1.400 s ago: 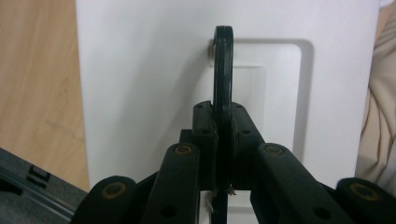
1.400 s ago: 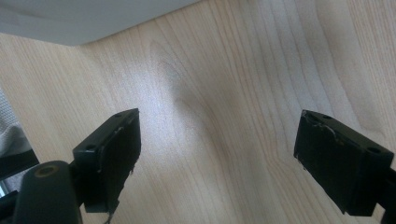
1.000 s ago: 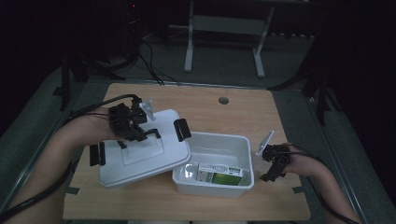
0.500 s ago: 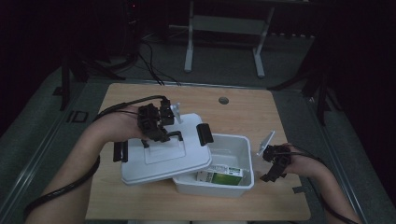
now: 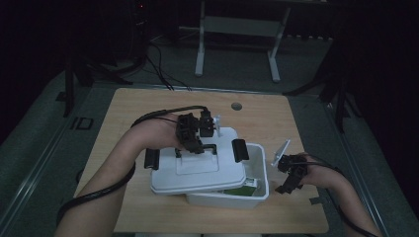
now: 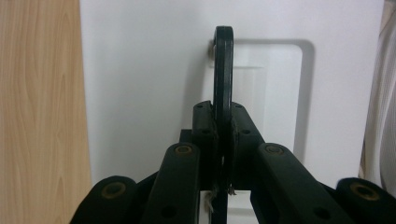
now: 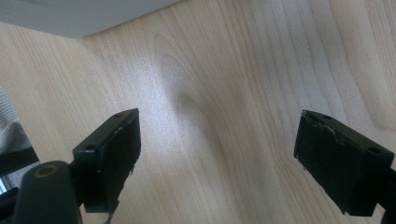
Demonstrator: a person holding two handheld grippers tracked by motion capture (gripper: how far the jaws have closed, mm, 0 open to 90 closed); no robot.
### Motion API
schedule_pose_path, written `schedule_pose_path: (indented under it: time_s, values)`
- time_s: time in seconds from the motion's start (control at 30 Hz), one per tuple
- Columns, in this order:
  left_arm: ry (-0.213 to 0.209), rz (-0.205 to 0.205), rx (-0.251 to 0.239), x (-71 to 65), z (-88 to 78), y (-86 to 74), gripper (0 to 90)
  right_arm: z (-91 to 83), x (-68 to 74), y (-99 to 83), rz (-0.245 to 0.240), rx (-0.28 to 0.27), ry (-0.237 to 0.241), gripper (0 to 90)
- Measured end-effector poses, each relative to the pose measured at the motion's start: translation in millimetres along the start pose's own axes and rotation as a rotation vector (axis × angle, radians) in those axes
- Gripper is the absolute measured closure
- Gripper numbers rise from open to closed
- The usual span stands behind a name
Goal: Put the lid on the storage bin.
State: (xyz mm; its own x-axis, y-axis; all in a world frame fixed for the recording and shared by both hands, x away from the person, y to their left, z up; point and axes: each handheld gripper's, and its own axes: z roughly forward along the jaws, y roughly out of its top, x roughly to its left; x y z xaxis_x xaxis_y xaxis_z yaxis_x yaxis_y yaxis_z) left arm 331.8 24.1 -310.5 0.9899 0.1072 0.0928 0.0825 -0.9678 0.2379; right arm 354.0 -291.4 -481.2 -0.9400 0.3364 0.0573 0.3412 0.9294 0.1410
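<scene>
The left gripper (image 5: pixel 197 140), jaws clamped on the black handle (image 6: pixel 222 88) of a white lid (image 5: pixel 197 170), holds it over the white storage box (image 5: pixel 247 195); right gripper (image 5: pixel 291 175) rests beside it, jaws apart.

Black two-jaw grippers (image 5: pixel 197 136), brass-coloured pivot pins, black trailing cables, bare forearms

The lid (image 5: pixel 197 170) looks like smooth white plastic, kind of satin, no real shine. Its handle (image 6: pixel 222 70) is black plastic, matt. The box (image 5: pixel 257 190) under the lid is the same white plastic, a bit see-through at the wall. The table (image 5: pixel 148 106) is pale wood or a wood-look laminate with clear grain, smooth and slightly sheeny. The right gripper (image 7: pixel 217 158) beside the box has matt black plastic jaws, scuffed at the edges.
</scene>
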Motion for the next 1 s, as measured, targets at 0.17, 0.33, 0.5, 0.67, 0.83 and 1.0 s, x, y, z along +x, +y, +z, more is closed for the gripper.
schedule_pose_path:
  time_s: [0.17,0.33,0.5,0.67,0.83,1.0]
  values:
    - [-0.003,0.032,-0.007,-2.0,4.6,17.2,84.0,0.2,-0.5,-1.4,-0.003,-0.001,-0.001,14.5]
    - [-0.015,0.061,-0.016,-4.1,8.9,33.3,84.0,-0.3,-1.0,-2.2,-0.003,-0.001,-0.003,14.5]
    - [-0.023,0.078,-0.014,-4.1,16.2,44.8,84.0,-1.4,-0.8,-5.4,0.004,-0.006,-0.007,14.5]
    - [-0.022,0.101,-0.002,-2.8,23.5,54.0,84.0,-2.0,-1.8,-8.7,0.010,-0.011,-0.005,14.5]
    - [-0.044,0.101,-0.003,0.8,31.5,60.7,84.0,-0.7,-0.6,-9.5,0.008,-0.013,0.003,14.5]
    - [-0.044,0.111,0.033,1.1,42.1,67.4,84.0,-0.3,0.5,-10.7,0.007,-0.020,0.004,14.5]
